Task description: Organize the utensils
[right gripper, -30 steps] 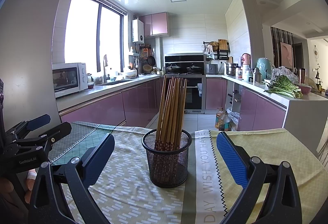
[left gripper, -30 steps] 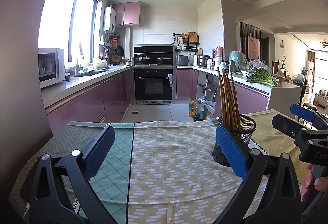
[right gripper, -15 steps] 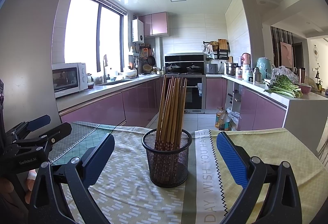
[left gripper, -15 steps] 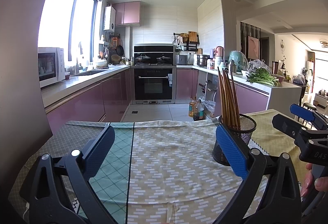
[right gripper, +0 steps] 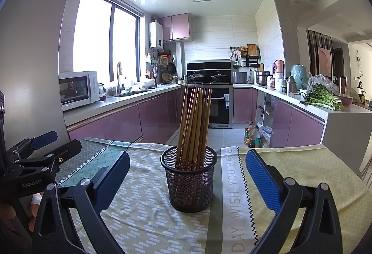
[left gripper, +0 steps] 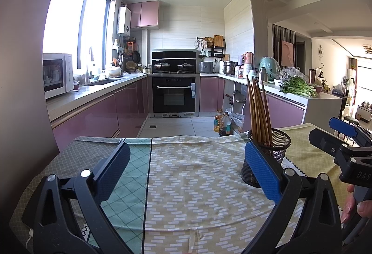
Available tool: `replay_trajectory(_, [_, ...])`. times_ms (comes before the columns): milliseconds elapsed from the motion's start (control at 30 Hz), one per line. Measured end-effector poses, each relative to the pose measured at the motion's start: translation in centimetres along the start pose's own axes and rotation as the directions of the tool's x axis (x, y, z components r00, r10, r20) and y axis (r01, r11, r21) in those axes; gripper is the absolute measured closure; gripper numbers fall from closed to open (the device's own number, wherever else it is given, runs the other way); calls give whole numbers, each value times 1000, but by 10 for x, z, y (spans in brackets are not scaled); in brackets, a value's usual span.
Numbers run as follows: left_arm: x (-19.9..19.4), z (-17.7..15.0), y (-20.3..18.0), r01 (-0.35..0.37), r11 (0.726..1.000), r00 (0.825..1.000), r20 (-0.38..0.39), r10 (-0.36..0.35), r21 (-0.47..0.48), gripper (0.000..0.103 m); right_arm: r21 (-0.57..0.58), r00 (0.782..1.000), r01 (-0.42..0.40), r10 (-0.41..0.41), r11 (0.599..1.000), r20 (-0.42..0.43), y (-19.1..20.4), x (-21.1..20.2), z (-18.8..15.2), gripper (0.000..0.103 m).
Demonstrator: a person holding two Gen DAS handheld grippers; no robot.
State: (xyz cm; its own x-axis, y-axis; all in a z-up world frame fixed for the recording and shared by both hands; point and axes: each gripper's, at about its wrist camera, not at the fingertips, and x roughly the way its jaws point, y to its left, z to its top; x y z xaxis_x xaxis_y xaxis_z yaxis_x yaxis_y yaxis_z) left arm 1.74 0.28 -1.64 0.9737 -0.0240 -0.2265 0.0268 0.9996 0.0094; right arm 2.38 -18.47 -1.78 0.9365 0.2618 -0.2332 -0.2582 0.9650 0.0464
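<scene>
A black mesh cup stands on the tablecloth, straight ahead in the right wrist view. Several brown chopsticks stand in it, leaning slightly. My right gripper is open, its blue pads on either side of the cup and nearer the camera, touching nothing. In the left wrist view the mesh cup and its chopsticks sit behind the right fingertip. My left gripper is open over bare cloth, holding nothing. Each gripper shows at the edge of the other's view.
The table carries patterned cloths in green, beige and yellow. Its far edge drops to a tiled kitchen floor with oil bottles. Pink cabinets, an oven, a microwave and a counter with greens lie beyond.
</scene>
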Motion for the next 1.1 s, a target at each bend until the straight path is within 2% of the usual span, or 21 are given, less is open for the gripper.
replay_trajectory(1100, [-5, -6, -3, 1, 1000, 1000, -11, -1, -6, 6, 7, 1000, -2, 2, 1000, -4, -2, 1, -1, 7])
